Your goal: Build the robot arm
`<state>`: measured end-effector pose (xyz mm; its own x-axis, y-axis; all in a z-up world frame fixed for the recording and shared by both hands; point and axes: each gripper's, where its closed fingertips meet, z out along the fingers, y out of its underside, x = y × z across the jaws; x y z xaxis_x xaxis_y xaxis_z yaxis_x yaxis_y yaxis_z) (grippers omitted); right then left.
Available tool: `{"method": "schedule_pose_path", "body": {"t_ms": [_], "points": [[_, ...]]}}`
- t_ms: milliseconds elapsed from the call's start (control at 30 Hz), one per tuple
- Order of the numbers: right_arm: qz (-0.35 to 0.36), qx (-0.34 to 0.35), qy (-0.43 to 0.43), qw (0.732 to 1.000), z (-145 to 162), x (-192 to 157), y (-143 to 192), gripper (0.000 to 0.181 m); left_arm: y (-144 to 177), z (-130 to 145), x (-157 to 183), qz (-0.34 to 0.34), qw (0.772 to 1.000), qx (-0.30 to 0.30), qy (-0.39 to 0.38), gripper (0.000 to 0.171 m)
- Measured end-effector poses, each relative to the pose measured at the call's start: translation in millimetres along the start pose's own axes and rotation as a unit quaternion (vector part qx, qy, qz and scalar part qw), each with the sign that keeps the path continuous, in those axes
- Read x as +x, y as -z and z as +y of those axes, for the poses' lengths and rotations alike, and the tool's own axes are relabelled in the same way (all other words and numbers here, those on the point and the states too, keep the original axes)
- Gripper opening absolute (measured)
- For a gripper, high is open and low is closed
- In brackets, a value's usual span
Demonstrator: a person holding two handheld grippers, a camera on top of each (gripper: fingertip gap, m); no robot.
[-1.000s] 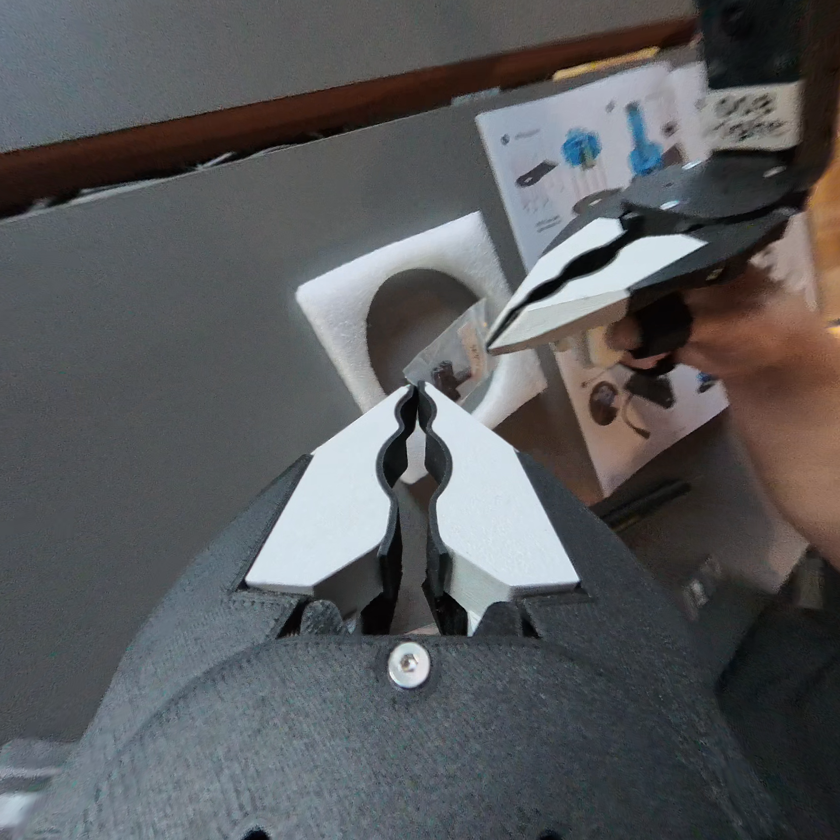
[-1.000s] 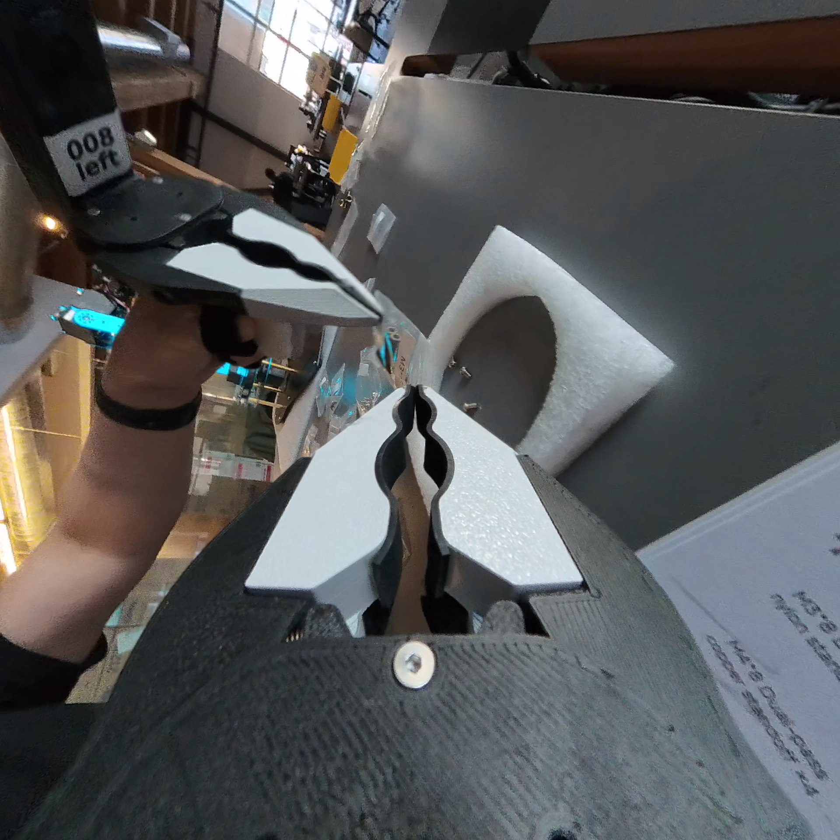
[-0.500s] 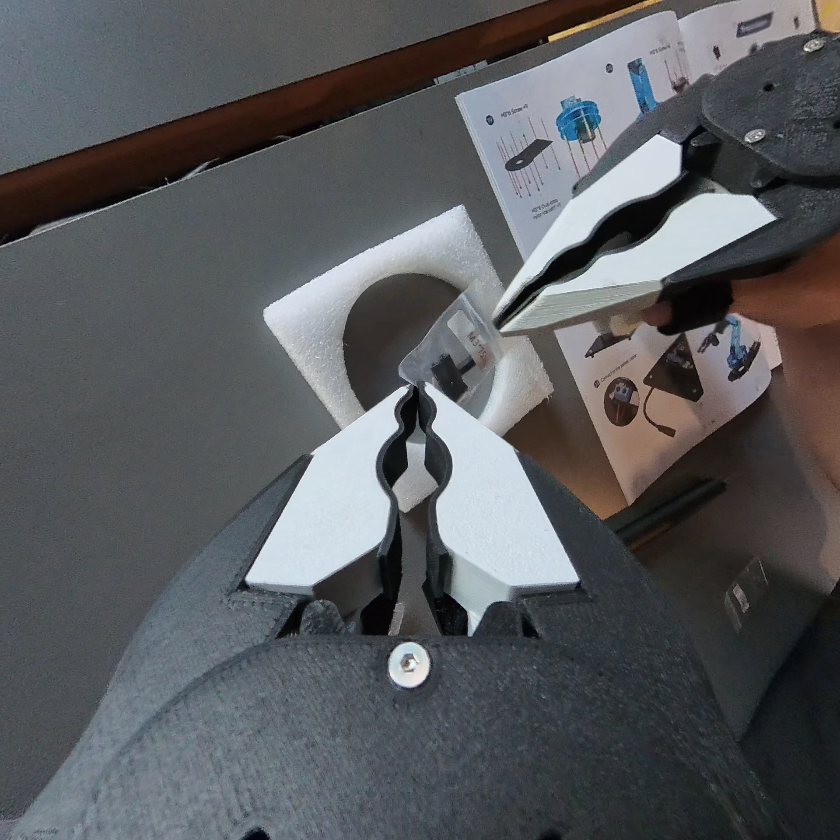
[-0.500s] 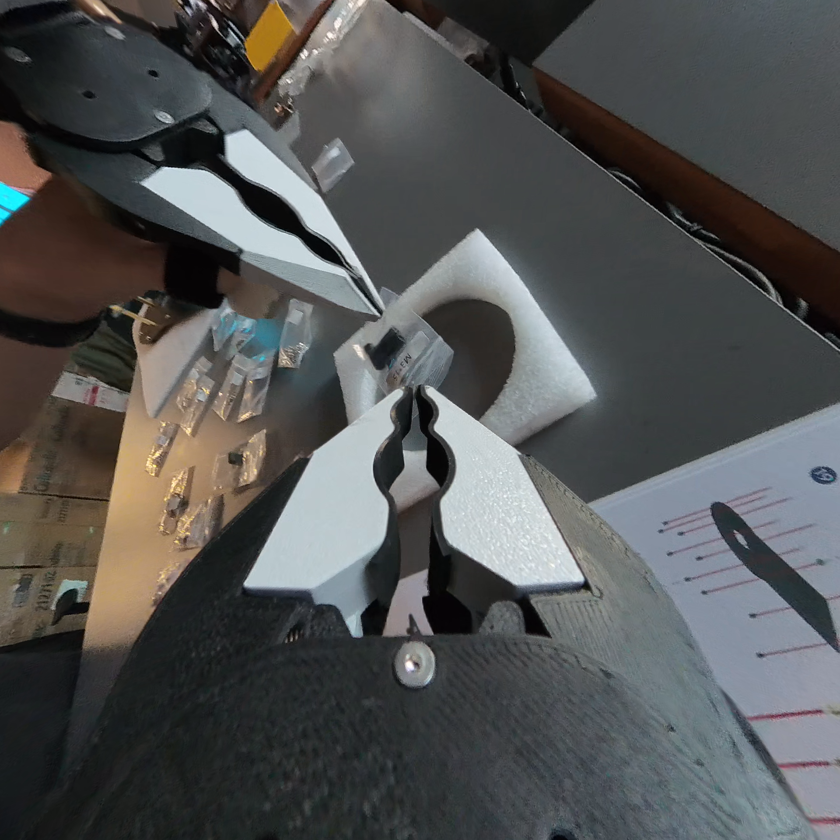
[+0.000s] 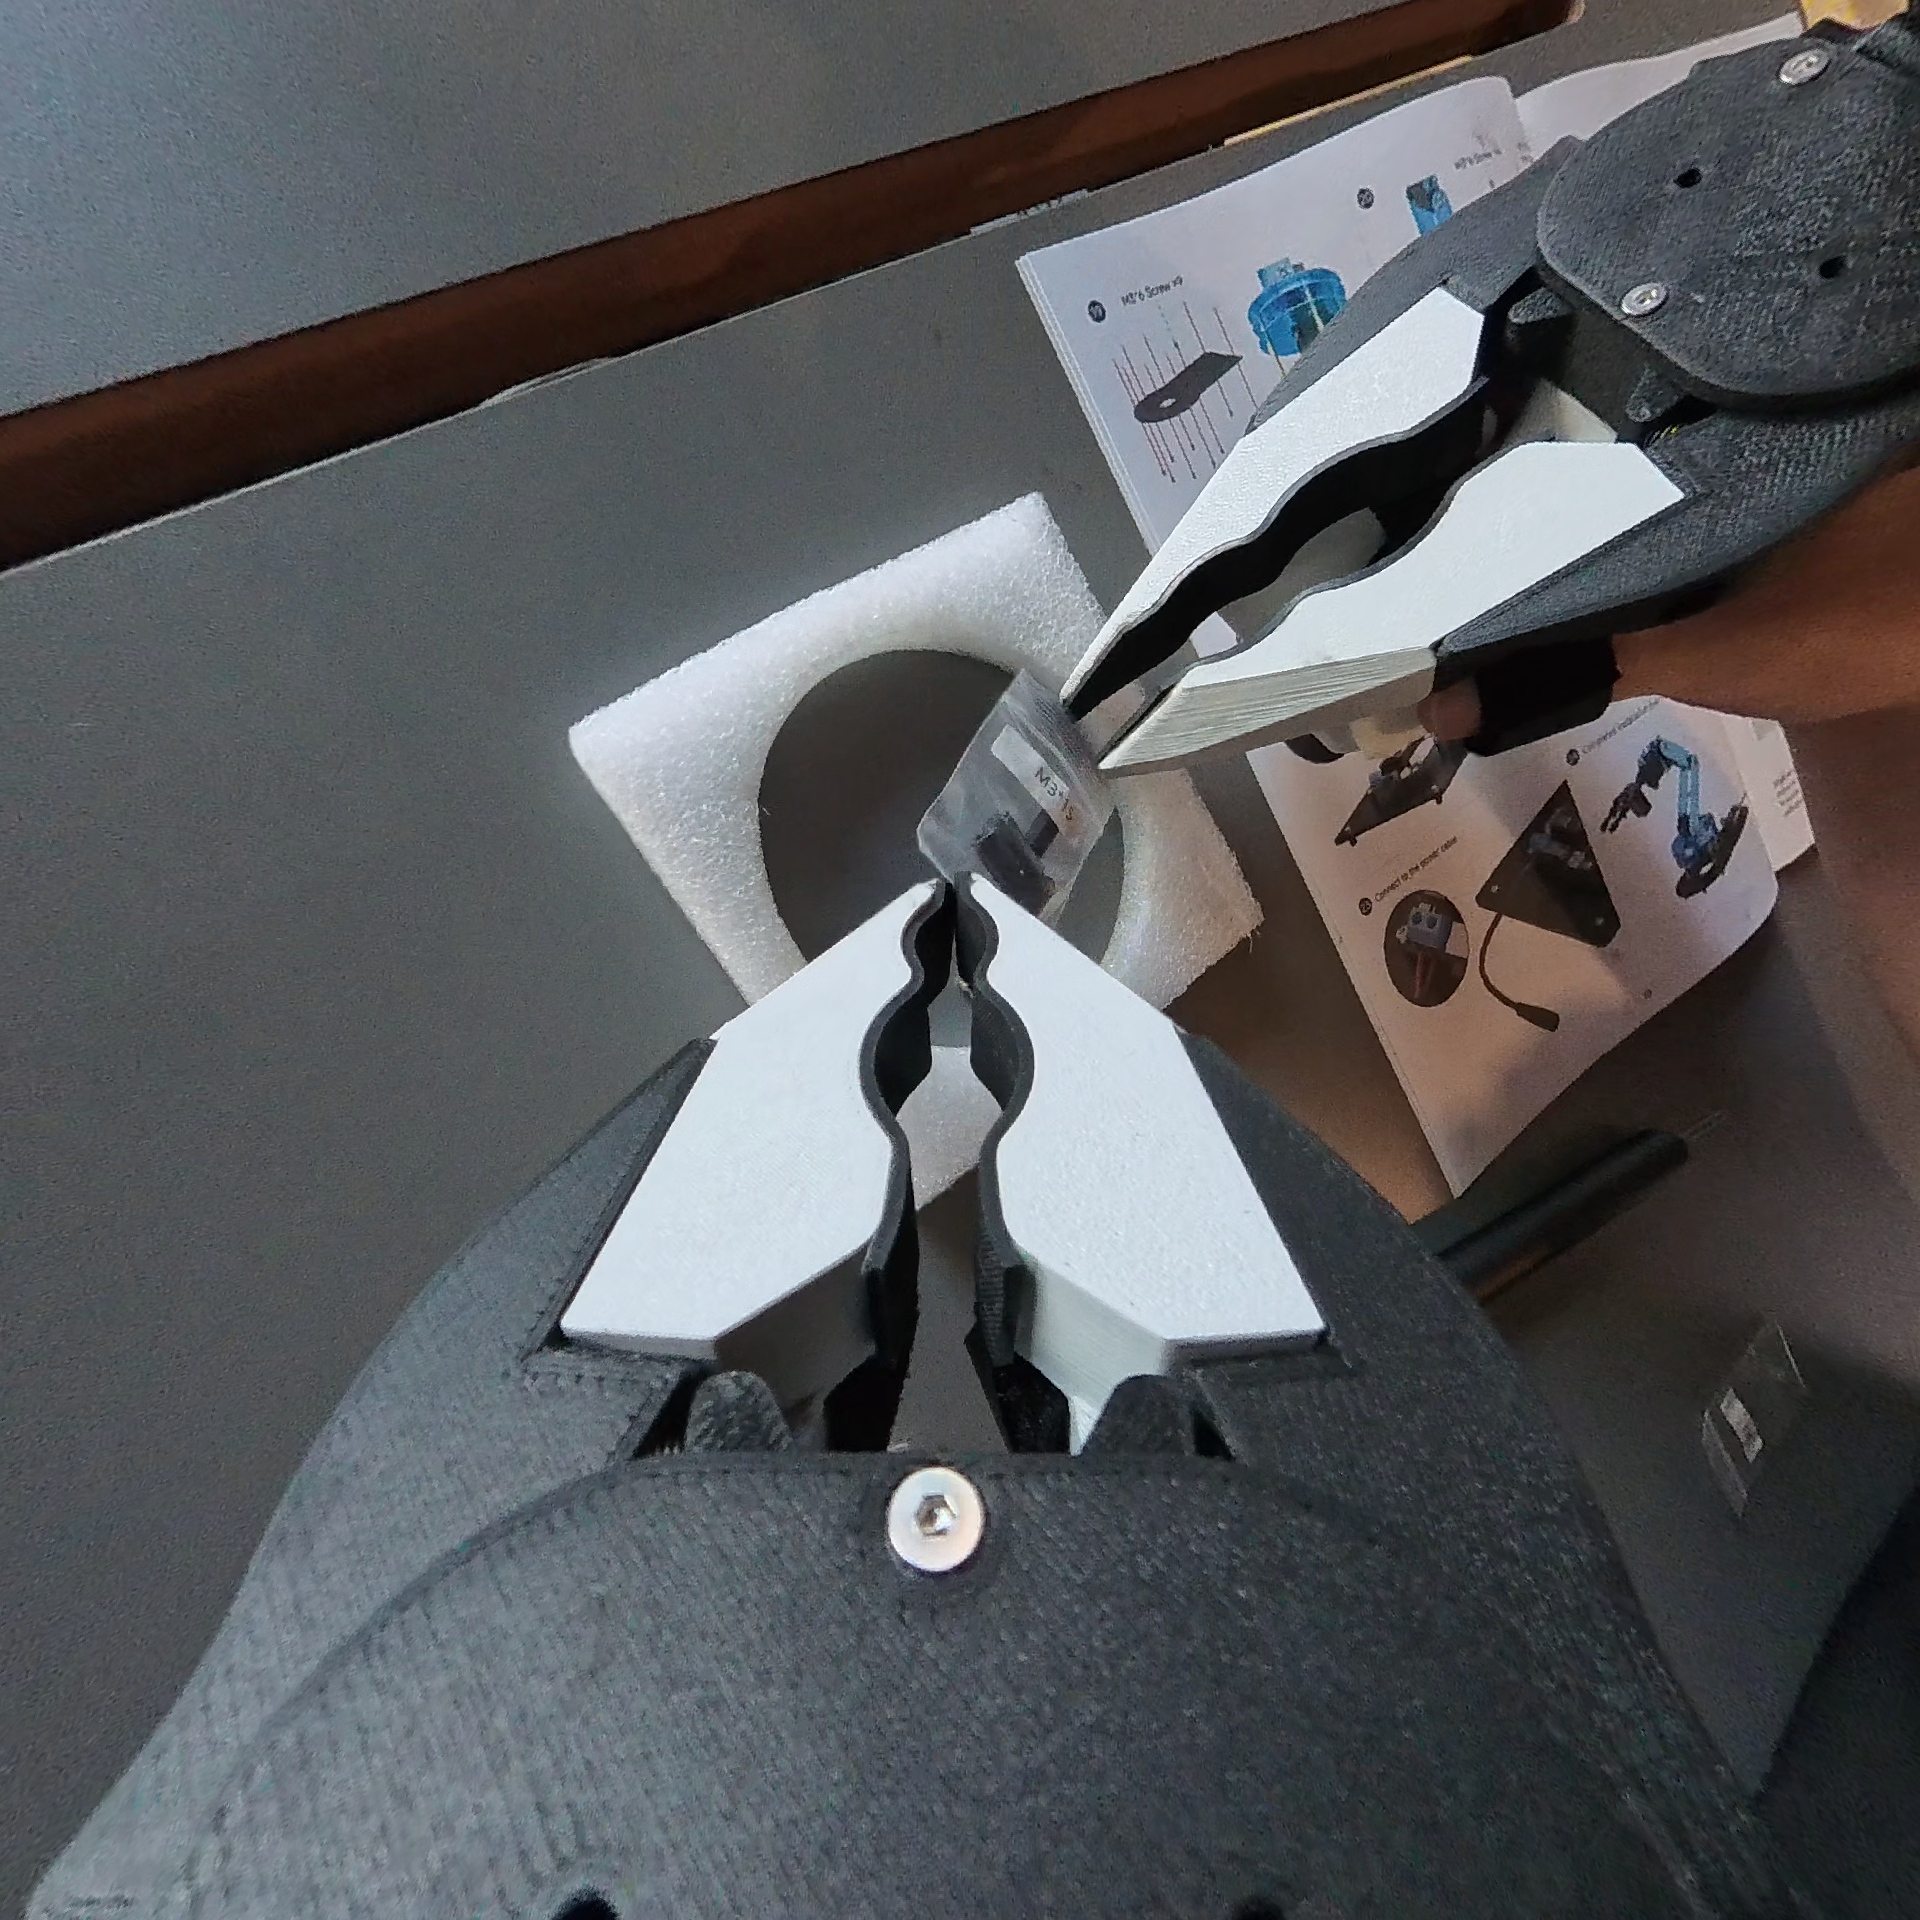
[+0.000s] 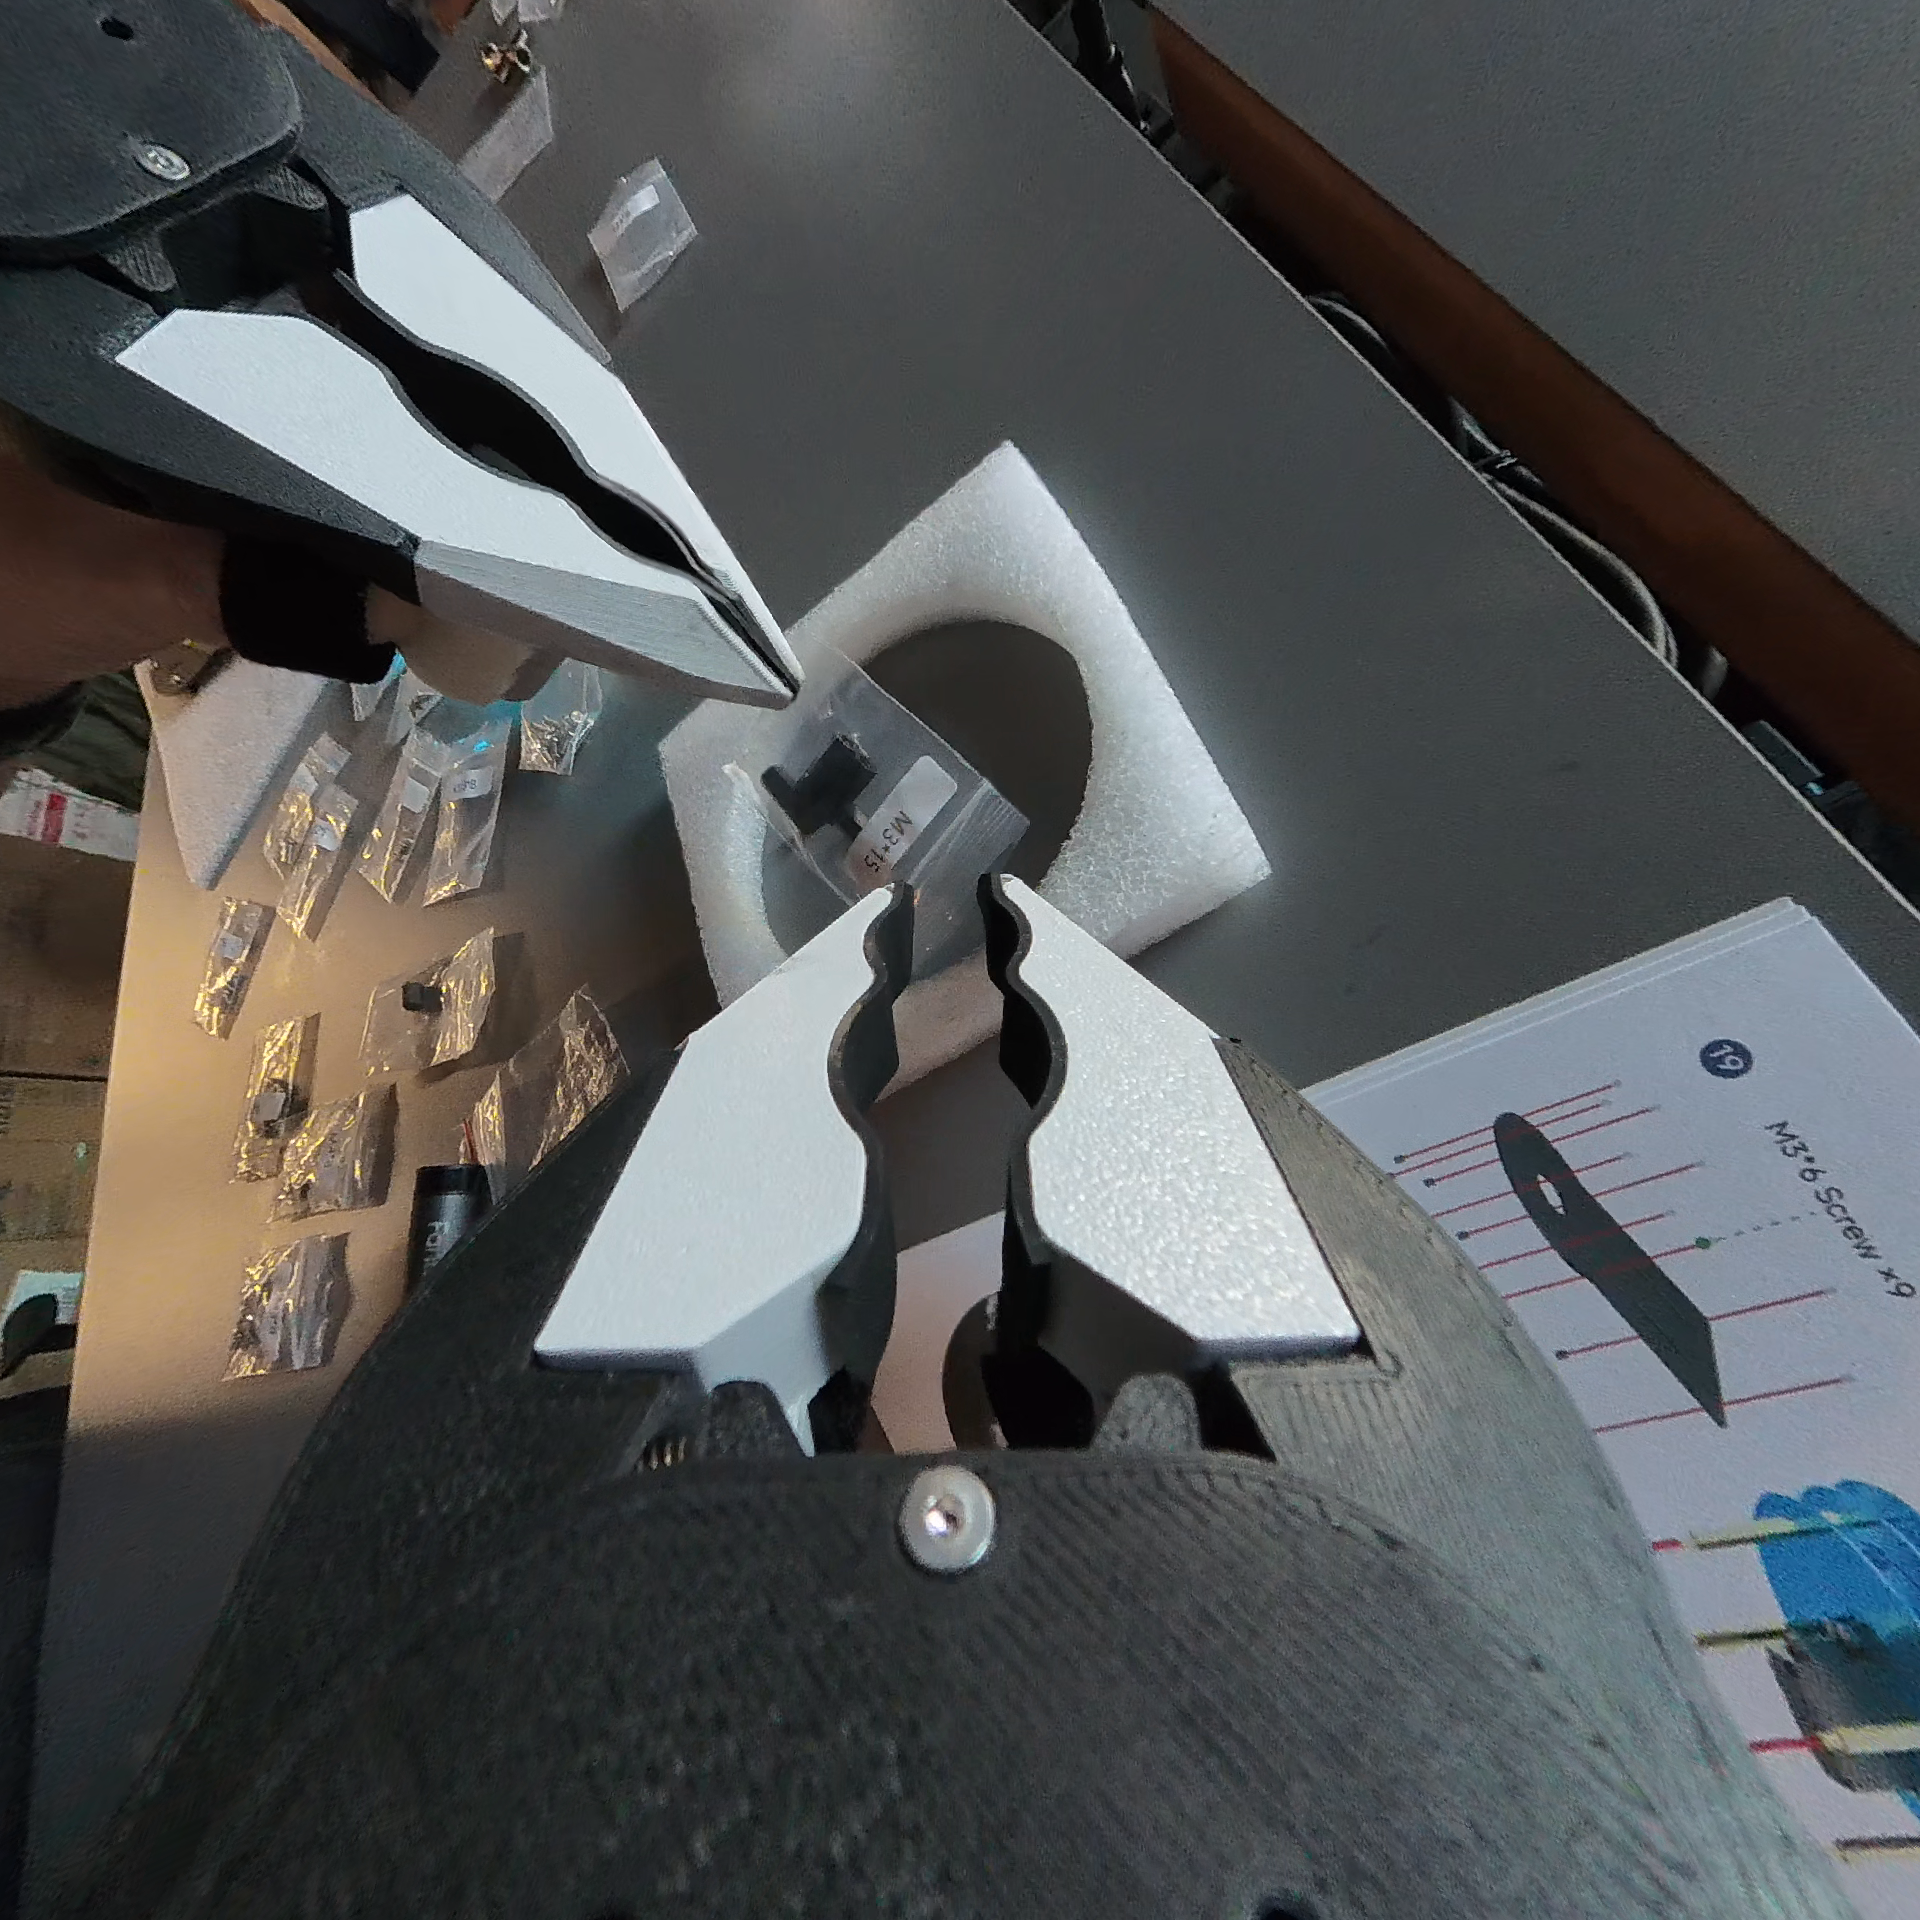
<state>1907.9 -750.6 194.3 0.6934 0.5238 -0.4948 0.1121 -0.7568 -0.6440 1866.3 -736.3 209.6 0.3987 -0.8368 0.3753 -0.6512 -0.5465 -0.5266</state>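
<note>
A small clear plastic bag [image 5: 1023, 821] with black parts and a white label hangs over the round hole of a white foam square [image 5: 831, 644]. My left gripper [image 5: 954, 891] is shut on the bag's lower corner. It also shows in the right wrist view [image 6: 784, 691], pinching the corner of the bag [image 6: 883, 790]. My right gripper [image 6: 943, 894] is open, its fingertips either side of the bag's other end; in the left wrist view it [image 5: 1086, 727] comes in from the upper right. The foam square [image 6: 1091, 644] lies flat on the grey table [image 5: 312, 831].
An open instruction booklet [image 5: 1558, 935] lies right of the foam and shows in the right wrist view [image 6: 1662, 1195]. Several small clear bags of hardware [image 6: 416, 831] lie to the left, with a black cylinder [image 6: 447, 1216]. A black rod [image 5: 1558, 1195] lies below the booklet. Spacing between my two grippers at the tips: around 6 cm. Both grippers' tips are roughly 6 cm from the white foam square [image 5: 831, 644].
My right gripper's jaws have opened; they were shut before. Both grippers have moved with the bag to just over the foam square's hole. My left gripper stays shut on the bag.
</note>
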Motion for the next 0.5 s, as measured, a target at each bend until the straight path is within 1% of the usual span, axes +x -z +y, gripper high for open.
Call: {"method": "schedule_pose_path", "body": {"t_ms": [133, 300, 400, 500], "points": [[0.01, 0.013, 0.003, 1.0, -3, 3, 6, 0.016, 1, -1, 0, -0.001, 1.0, 0.004, -0.005, 0.0], [0.007, 0.062, 0.027, 0.998, -13, -8, 18, 0.017, 3, -2, 3, 0.005, 1.0, 0.001, -0.004, 0.0], [0.028, 0.071, 0.049, 0.996, -12, -10, 26, 0.018, 4, -4, 3, -0.001, 1.0, -0.006, -0.014, 0.0], [0.038, 0.087, 0.056, 0.994, -10, -18, 41, 0.018, 5, -6, 5, -0.009, 1.0, -0.015, -0.026, 0.0]]}}
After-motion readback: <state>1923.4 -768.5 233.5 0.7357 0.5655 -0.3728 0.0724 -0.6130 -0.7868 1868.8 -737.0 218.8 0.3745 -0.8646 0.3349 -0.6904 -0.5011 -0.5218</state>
